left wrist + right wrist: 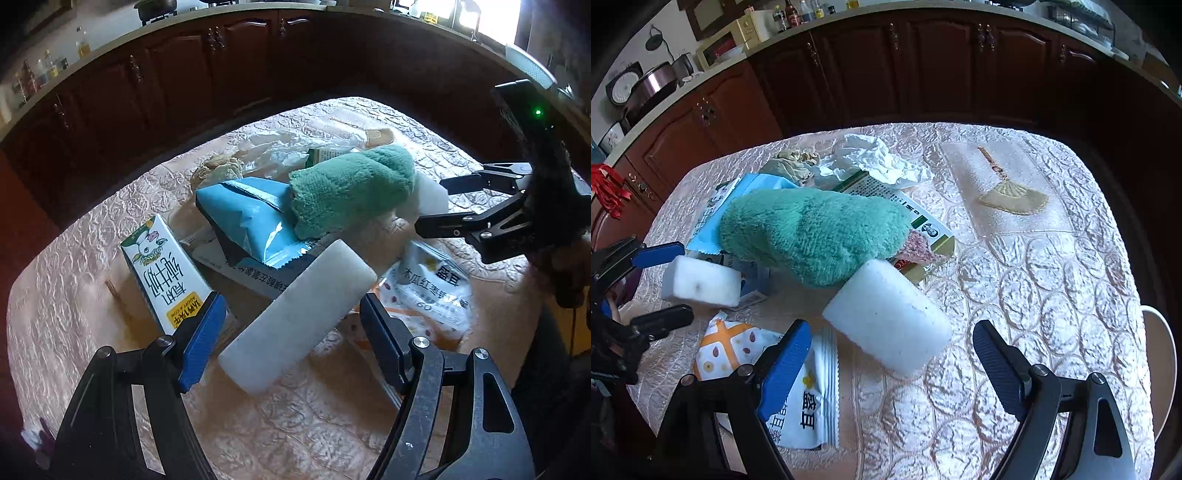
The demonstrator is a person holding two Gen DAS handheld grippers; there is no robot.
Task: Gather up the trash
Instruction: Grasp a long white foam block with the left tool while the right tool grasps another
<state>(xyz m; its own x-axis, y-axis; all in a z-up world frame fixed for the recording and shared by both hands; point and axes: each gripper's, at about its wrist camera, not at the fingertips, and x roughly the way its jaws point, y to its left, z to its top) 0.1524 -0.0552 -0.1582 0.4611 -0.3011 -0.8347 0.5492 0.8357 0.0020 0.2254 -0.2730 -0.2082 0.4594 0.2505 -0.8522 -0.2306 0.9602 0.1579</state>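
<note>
Both sets of fingers are wide open and empty, my left gripper point(291, 325) straddling the white foam block point(295, 317) on the cluttered bench point(314, 435), so I'd centre before squeezing, right gripper point(892, 354) waiting.

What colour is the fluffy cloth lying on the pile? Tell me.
Teal green; the cloth shows best in the right wrist view.
</note>
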